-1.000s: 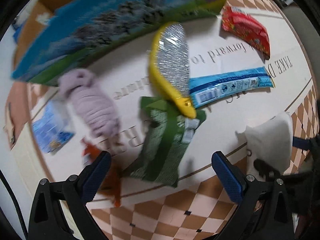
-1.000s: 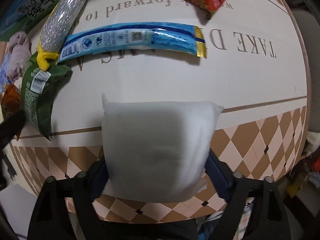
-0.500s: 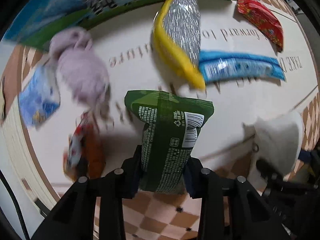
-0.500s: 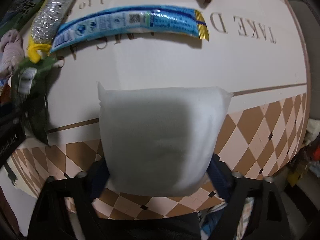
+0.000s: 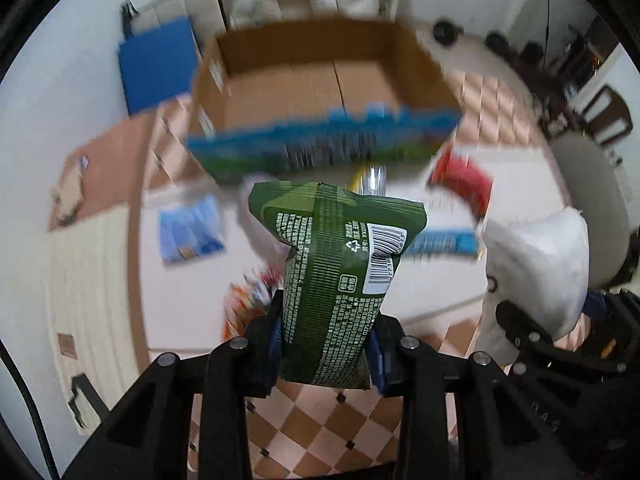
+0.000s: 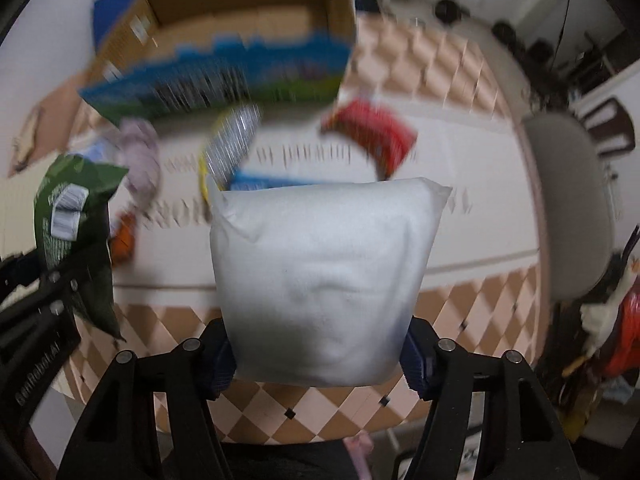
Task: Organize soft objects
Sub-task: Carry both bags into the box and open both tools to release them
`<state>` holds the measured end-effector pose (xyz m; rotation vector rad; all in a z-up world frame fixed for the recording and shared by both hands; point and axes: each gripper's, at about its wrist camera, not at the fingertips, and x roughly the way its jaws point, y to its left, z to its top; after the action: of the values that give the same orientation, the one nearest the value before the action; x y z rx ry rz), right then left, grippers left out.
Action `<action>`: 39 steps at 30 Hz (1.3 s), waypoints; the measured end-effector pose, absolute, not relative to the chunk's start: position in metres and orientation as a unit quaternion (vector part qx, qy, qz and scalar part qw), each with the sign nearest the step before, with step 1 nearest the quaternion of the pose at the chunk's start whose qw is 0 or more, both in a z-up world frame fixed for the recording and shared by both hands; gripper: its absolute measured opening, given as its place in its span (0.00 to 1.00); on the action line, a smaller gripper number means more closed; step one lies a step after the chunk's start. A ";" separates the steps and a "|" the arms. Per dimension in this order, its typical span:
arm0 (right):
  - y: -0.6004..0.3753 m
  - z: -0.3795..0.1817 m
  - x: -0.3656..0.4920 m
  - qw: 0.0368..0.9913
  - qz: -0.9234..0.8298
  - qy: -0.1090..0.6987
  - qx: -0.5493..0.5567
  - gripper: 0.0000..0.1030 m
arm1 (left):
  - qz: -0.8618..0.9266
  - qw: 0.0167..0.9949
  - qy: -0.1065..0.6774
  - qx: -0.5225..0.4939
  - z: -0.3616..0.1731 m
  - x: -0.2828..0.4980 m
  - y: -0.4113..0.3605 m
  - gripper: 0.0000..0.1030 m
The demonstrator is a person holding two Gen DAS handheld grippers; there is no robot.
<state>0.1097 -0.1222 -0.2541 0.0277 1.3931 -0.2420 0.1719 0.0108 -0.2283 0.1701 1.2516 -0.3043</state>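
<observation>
Beyond the table (image 5: 432,292), a cardboard box (image 5: 320,92) is waiting open. Left gripper (image 5: 326,344) is pinching the green packet (image 5: 336,264) low and right gripper (image 6: 320,356) is squeezing the white pillow (image 6: 324,280), so either could be slipping free mid-carry.

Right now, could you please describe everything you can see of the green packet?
The green packet is a crinkly dark-green plastic snack bag with white print, a recycling mark and a white barcode label. It stands upright, lifted off the table, its lower part pinched between the left gripper's fingers; its top flares wider. Nothing else touches it.
</observation>
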 end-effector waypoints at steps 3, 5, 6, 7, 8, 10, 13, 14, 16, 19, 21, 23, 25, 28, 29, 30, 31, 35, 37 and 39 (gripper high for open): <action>-0.114 -0.191 0.150 0.786 -0.101 0.610 -0.003 0.67 | -0.140 0.816 0.558 0.063 -0.195 0.189 0.018 0.31; -0.118 -0.162 0.173 0.802 -0.096 0.590 -0.015 0.67 | -0.138 0.825 0.546 0.056 -0.176 0.202 0.021 0.31; -0.114 -0.149 0.187 0.809 -0.093 0.581 -0.020 0.67 | -0.137 0.829 0.539 0.054 -0.167 0.209 0.023 0.31; -0.114 -0.141 0.192 0.813 -0.090 0.575 -0.021 0.67 | -0.136 0.833 0.534 0.052 -0.161 0.214 0.024 0.31; -0.118 -0.135 0.197 0.817 -0.087 0.570 -0.020 0.67 | -0.134 0.836 0.530 0.050 -0.154 0.221 0.026 0.31; -0.123 -0.122 0.213 0.823 -0.081 0.563 -0.015 0.67 | -0.131 0.841 0.523 0.044 -0.145 0.236 0.029 0.31; -0.129 -0.113 0.228 0.831 -0.074 0.551 -0.008 0.67 | -0.126 0.846 0.518 0.035 -0.137 0.258 0.029 0.31; -0.131 -0.112 0.234 0.833 -0.073 0.549 -0.008 0.67 | -0.126 0.845 0.518 0.031 -0.136 0.265 0.028 0.31; -0.136 -0.110 0.250 0.833 -0.066 0.549 0.000 0.67 | -0.125 0.844 0.521 0.028 -0.138 0.282 0.024 0.31; -0.146 -0.120 0.286 0.835 -0.058 0.548 -0.002 0.67 | -0.128 0.836 0.534 0.021 -0.143 0.311 0.017 0.31; -0.152 -0.127 0.309 0.835 -0.047 0.548 0.001 0.67 | -0.136 0.821 0.555 0.004 -0.154 0.337 0.012 0.31; -0.158 -0.136 0.338 0.831 -0.031 0.555 0.017 0.67 | -0.144 0.801 0.581 -0.018 -0.169 0.365 0.008 0.31; -0.162 -0.148 0.369 0.824 -0.014 0.565 0.032 0.67 | -0.147 0.779 0.609 -0.037 -0.190 0.398 0.004 0.31; -0.164 -0.174 0.421 0.809 0.004 0.586 0.041 0.67 | -0.143 0.748 0.646 -0.060 -0.227 0.443 -0.001 0.31; -0.165 -0.184 0.437 0.802 0.008 0.596 0.046 0.67 | -0.143 0.739 0.655 -0.063 -0.237 0.453 -0.004 0.31; -0.165 -0.197 0.455 0.794 0.011 0.606 0.049 0.67 | -0.138 0.728 0.668 -0.067 -0.253 0.468 -0.006 0.31; -0.165 -0.207 0.470 0.786 0.014 0.616 0.048 0.67 | -0.139 0.721 0.676 -0.066 -0.262 0.475 -0.009 0.31; -0.166 -0.251 0.517 0.760 0.011 0.649 0.036 0.67 | -0.133 0.685 0.713 -0.072 -0.308 0.506 -0.021 0.31; -0.169 -0.276 0.535 0.744 0.008 0.667 0.038 0.67 | -0.134 0.667 0.728 -0.079 -0.329 0.517 -0.027 0.31; -0.172 -0.293 0.547 0.734 0.004 0.678 0.033 0.67 | -0.135 0.657 0.738 -0.081 -0.344 0.525 -0.034 0.31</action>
<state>0.5474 -0.1720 -0.2934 0.0723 1.4916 0.0092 0.5251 -0.0339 -0.3436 -0.1840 1.6714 -0.3065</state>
